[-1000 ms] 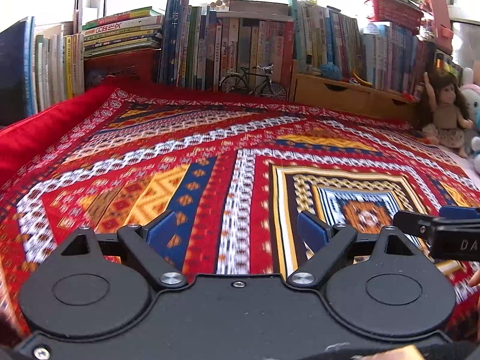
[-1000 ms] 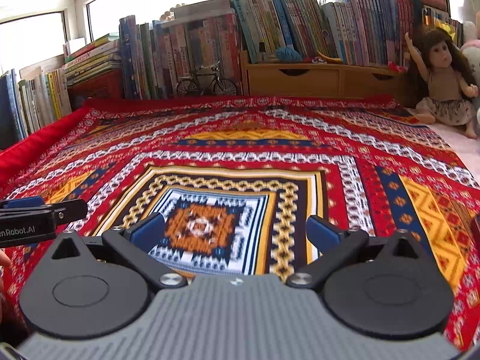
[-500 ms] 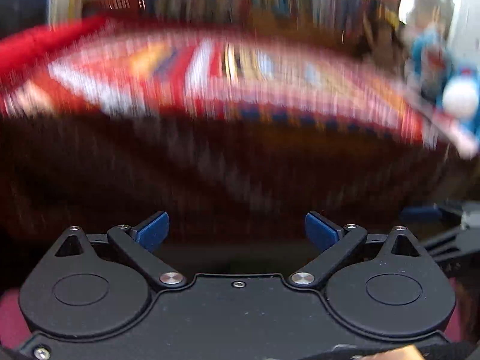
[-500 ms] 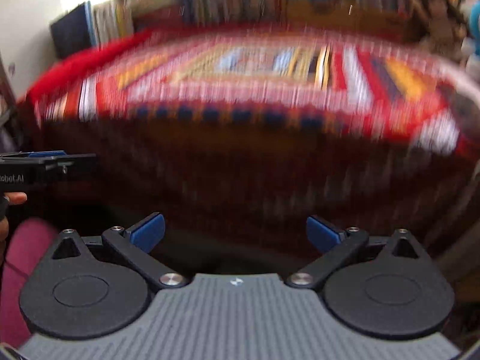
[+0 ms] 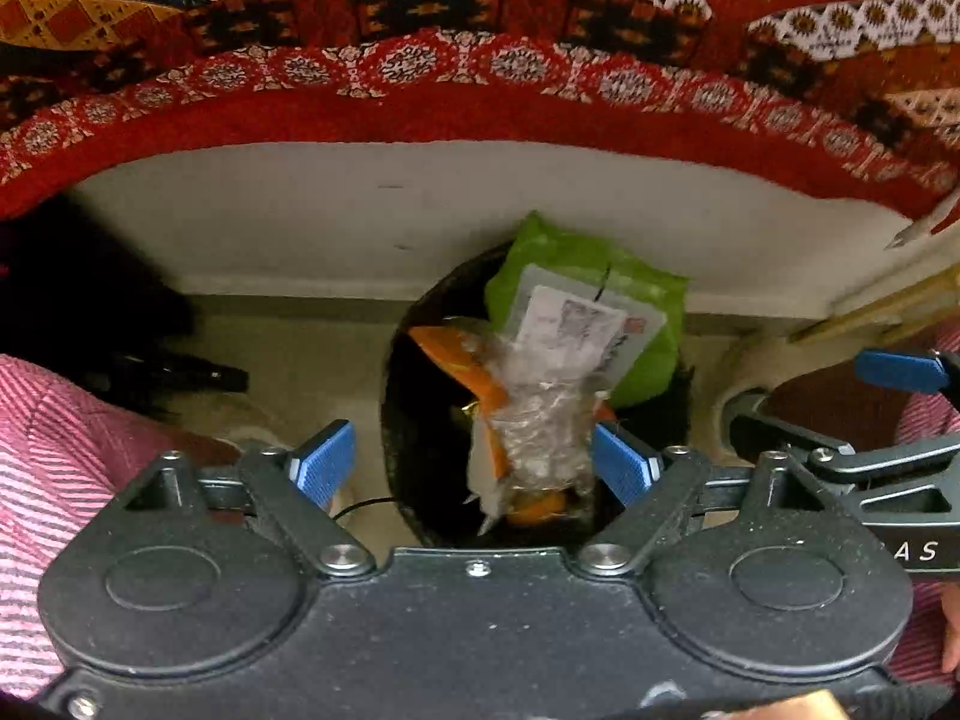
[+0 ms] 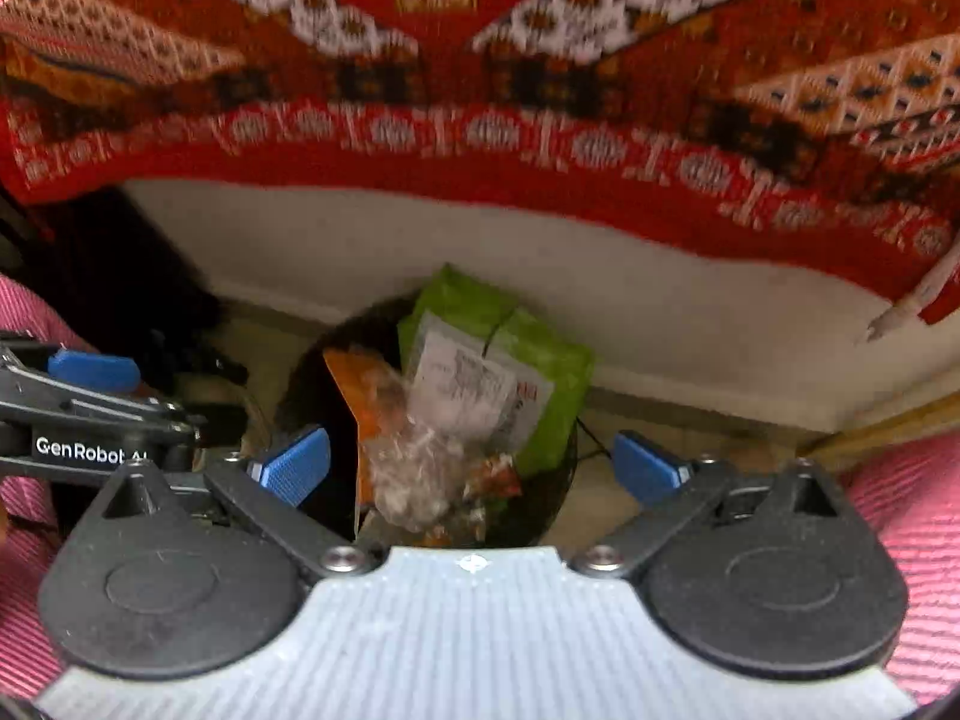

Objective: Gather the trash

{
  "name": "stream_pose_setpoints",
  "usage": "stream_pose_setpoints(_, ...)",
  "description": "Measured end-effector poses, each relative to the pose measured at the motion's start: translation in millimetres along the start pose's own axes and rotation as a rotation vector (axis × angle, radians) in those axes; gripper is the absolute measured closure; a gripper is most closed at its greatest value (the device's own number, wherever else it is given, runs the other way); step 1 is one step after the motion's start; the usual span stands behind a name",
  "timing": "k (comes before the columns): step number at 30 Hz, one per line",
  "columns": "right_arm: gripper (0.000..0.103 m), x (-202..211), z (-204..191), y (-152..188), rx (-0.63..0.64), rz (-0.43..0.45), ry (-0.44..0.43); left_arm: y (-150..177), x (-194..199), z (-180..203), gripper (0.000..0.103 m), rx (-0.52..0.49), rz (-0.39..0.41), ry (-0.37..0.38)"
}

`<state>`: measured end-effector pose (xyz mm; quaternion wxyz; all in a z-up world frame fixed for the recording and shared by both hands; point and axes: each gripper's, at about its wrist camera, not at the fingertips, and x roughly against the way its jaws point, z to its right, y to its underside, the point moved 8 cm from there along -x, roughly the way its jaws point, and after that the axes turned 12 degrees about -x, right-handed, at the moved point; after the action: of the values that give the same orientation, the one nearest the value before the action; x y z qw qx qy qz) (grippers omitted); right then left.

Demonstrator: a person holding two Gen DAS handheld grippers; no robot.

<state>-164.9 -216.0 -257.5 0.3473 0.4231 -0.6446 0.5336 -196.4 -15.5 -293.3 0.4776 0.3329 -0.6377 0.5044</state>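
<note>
Both grippers pointed down at black bin (image 5: 414, 420) stuffed with wrappers. Left gripper (image 5: 474, 468) fingers apart, closing, nothing pinched; right gripper (image 6: 474, 468) fingers apart, empty. Best bet: descend slowly, pinch clear plastic wad (image 5: 540, 420) at middle.

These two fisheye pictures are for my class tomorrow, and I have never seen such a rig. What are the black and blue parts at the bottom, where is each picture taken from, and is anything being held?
No robot arm here: a person holds hand-operated tongs in each hand, with a camera on each looking along its two fingers. One picture looks along the left tongs, the other along the right tongs. The blue pieces are the pads. Both point down at a black bin on the floor, below a patterned red cloth. The bin holds a green packet with a white label, an orange wrapper and crumpled clear plastic. The left jaws are closing, but nothing is pressed between them; the right jaws stand open. Neither holds anything.
</note>
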Motion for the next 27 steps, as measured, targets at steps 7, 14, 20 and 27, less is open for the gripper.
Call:
stream_pose_setpoints(7,0.0,-4,2,8,-0.039,-0.031,-0.007,1,0,-2,0.018,0.019,-0.015,0.004)
stream_pose_setpoints(14,0.0,-10,0,10,-0.035,-0.049,0.003,4,-12,0,0.018,0.036,-0.037,0.009)
stream_pose_setpoints(20,0.0,-10,0,12,-0.031,-0.053,0.005,6,-14,-1,0.018,0.041,-0.04,0.008)
stream_pose_setpoints(27,0.0,-11,0,13,-0.031,-0.053,0.006,6,-15,-1,0.018,0.047,-0.042,0.015)
